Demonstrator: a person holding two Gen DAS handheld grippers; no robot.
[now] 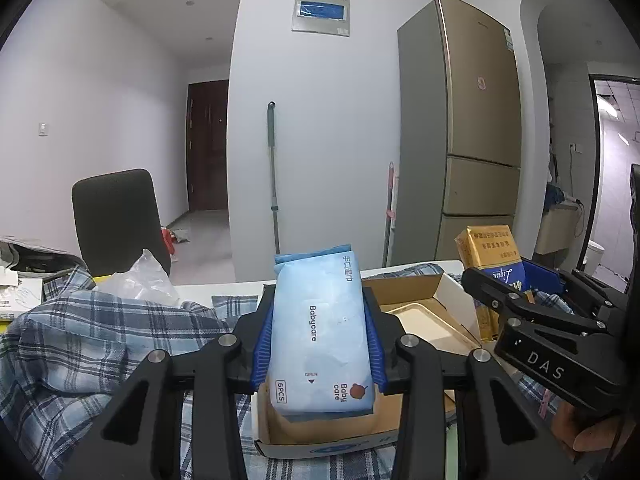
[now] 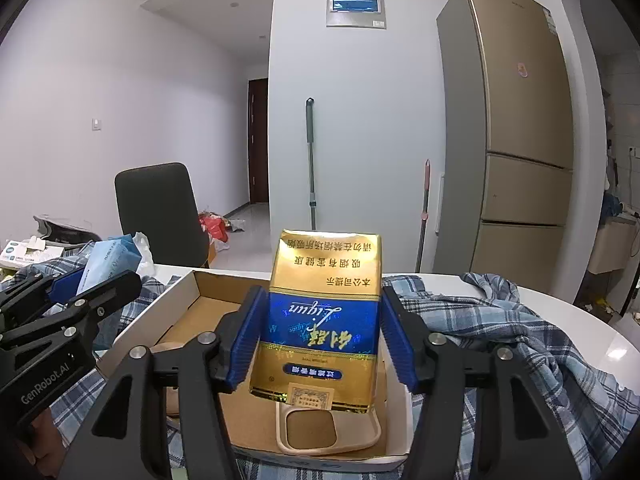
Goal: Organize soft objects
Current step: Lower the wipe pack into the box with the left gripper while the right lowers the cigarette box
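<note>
White table [image 2: 592, 320] under plaid cloth [image 1: 80, 340], fridge [image 2: 520, 120] at 1 o'clock.
Left gripper [image 1: 318, 344] clamps wipes pack [image 1: 320, 332], right gripper [image 2: 316, 340] clamps gold-blue pack [image 2: 320, 320]; both above cardboard box [image 2: 192, 300].

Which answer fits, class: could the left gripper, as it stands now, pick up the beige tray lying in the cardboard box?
Probably not: the left gripper is shut on the wipes pack, so its jaws are occupied. The beige tray itself lies uncovered in the cardboard box.

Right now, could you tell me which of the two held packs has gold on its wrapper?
The gold-and-blue Liqun pack, held in the right gripper. The other, in the left gripper, is the pale blue Babycare wipes pack, with no gold.
</note>
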